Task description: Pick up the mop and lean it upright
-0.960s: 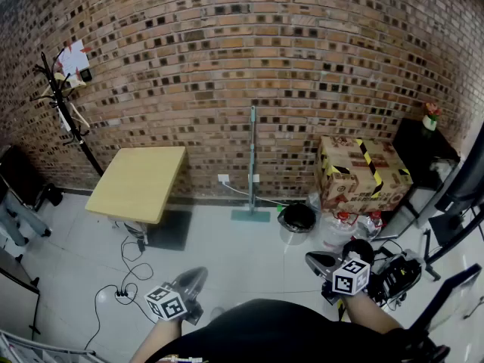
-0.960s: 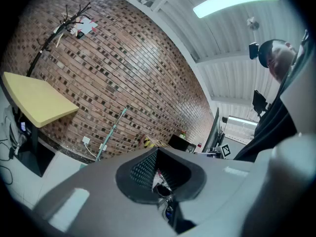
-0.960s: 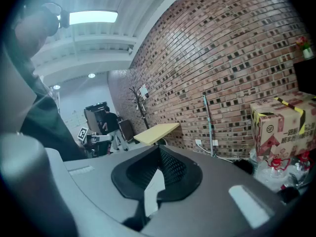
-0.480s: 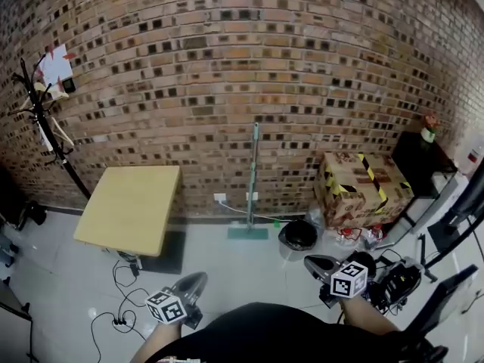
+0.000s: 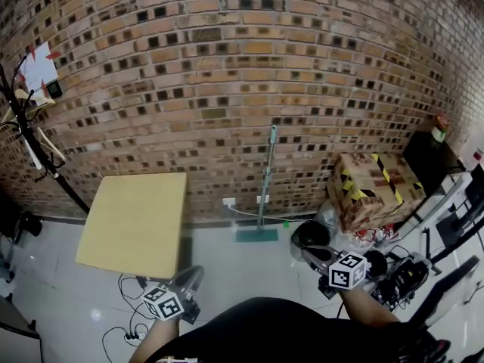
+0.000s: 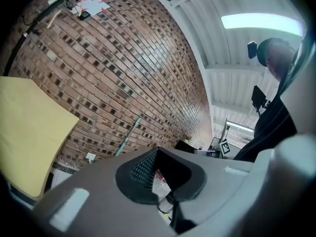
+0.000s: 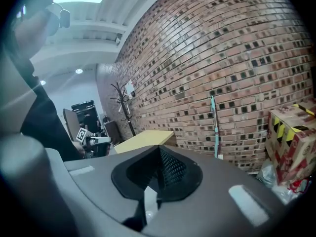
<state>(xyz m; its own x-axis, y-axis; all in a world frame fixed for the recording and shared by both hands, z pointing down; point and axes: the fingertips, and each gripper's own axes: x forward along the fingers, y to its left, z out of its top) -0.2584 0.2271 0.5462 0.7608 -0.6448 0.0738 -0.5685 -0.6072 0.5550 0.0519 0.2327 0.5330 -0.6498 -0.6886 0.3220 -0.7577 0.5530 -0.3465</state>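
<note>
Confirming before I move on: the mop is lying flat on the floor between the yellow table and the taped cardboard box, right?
Not flat. The mop stands upright, its handle leaning on the brick wall and its head on the floor. It is between the yellow table and the taped cardboard box, as you said. The head view shows this.

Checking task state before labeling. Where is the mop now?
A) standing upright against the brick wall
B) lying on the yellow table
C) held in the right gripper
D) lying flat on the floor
A: the mop stands upright against the brick wall, with its head on the floor.
</note>
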